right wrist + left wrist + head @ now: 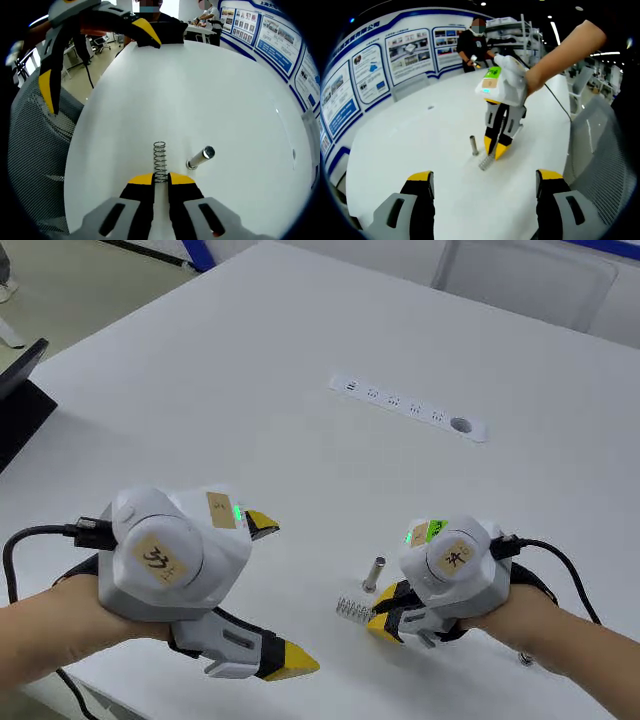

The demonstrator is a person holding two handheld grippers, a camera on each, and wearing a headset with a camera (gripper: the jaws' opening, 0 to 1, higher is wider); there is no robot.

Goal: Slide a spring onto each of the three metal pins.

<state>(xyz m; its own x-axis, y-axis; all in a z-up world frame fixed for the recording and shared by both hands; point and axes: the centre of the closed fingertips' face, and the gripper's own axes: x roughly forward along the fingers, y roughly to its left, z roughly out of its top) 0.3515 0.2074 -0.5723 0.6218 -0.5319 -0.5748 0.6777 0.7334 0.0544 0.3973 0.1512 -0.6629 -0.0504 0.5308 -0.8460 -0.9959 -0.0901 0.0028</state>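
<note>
Spring [159, 160], one end pinched by my right hand-held gripper [155, 178], jaws closed on it, just near-left of the upright metal pin [200, 158] on the tabletop [250, 390]. My left hand-held gripper [485, 176]: jaws wide apart, empty.

Spring [159, 157] near end hidden between right gripper [160, 179] jaws; wall posters [409, 55] text unreadable.

We take this for a lab or demonstration hall in a workplace, not a home. We see a large white bench [300, 390] with a power strip [408, 407] lying on it, blue-trimmed display boards [405, 52] of pictures and text along the wall, a grey mesh office chair [602, 150], strip lights [555, 32] overhead, and a person [475, 47] standing at the bench's far end.
</note>
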